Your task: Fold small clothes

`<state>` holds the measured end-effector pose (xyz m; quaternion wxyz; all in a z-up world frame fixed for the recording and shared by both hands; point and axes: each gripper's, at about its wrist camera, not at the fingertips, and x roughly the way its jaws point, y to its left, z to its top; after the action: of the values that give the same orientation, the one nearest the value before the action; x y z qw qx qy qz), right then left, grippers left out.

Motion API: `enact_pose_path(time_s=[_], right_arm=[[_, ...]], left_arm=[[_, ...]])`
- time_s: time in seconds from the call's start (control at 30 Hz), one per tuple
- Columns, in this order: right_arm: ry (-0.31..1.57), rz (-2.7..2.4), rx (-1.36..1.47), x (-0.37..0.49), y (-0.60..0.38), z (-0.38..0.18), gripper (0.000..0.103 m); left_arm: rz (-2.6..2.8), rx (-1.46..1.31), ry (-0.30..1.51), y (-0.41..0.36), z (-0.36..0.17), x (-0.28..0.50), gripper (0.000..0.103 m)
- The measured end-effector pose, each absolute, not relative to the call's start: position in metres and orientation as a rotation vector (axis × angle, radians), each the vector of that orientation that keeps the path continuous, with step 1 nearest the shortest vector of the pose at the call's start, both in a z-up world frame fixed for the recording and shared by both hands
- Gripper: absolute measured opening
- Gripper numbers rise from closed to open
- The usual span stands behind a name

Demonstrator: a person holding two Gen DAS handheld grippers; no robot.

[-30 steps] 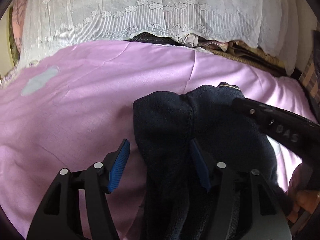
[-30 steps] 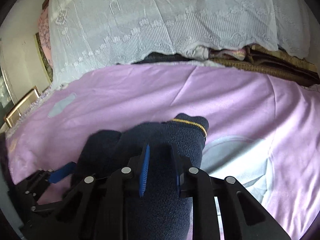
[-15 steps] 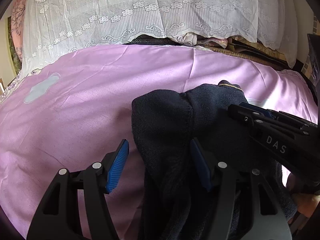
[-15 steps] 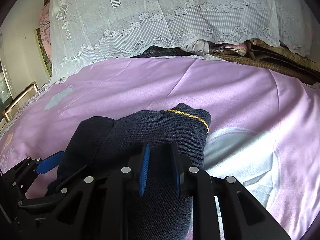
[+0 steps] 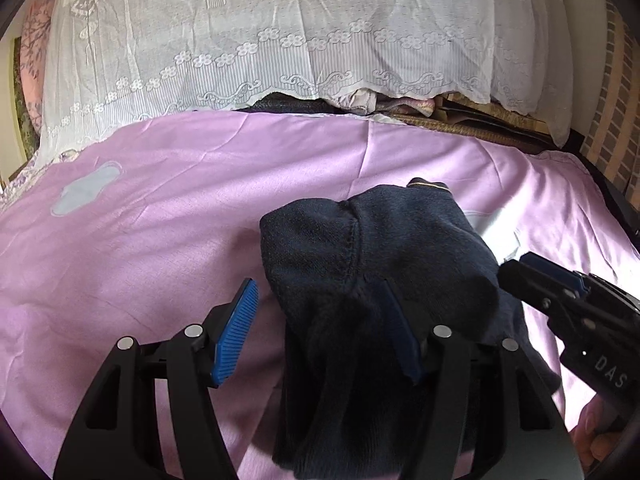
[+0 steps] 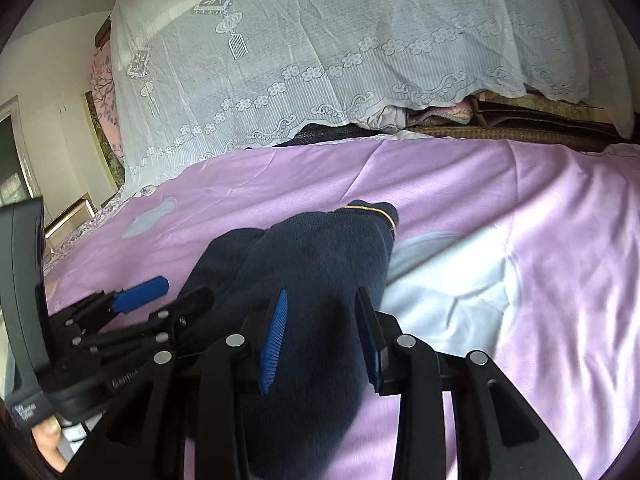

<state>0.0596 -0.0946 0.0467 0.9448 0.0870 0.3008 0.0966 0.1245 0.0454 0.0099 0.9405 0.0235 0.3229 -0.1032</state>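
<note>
A dark navy knit garment (image 5: 380, 248) with a thin yellow stripe at its far cuff lies bunched on the pink sheet (image 5: 160, 220). My left gripper (image 5: 320, 334) stands open at its near left part. Its left pad is clear of the cloth, while folds partly cover the right pad. My right gripper (image 6: 322, 340) straddles the near right part of the garment (image 6: 320, 256). Its jaws are opening, with knit between the pads and the left pad's ribbed face bare. Each gripper shows in the other's view: right gripper (image 5: 532, 276), left gripper (image 6: 168, 300).
The pink sheet has pale blue patches (image 5: 86, 194) (image 6: 448, 276). A white lace cloth (image 5: 280, 32) hangs over a stack of folded fabrics (image 5: 400, 104) along the far edge. A brick wall (image 5: 616, 120) is at the right. A person's thumb (image 6: 48, 444) holds the left handle.
My right gripper's jaws have spread apart around the garment, and it has drawn back toward the right edge of the left wrist view. The left jaws keep the same gap.
</note>
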Motion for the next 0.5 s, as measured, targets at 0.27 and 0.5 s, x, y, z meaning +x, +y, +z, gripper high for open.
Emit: enact_pose_path(time_s=[0.27,0.5], right_arm=[[0.77,0.227,0.316,0.071,-0.113,0.011,0.061],[0.786,0.251,0.382,0.072,-0.117,0.006,0.069]], left_arm=[[-0.223,0.045,0.77,0.05,-0.017,0.131,0.069],[-0.209,0.064,0.757,0.048,-0.016,0.129,0.069]])
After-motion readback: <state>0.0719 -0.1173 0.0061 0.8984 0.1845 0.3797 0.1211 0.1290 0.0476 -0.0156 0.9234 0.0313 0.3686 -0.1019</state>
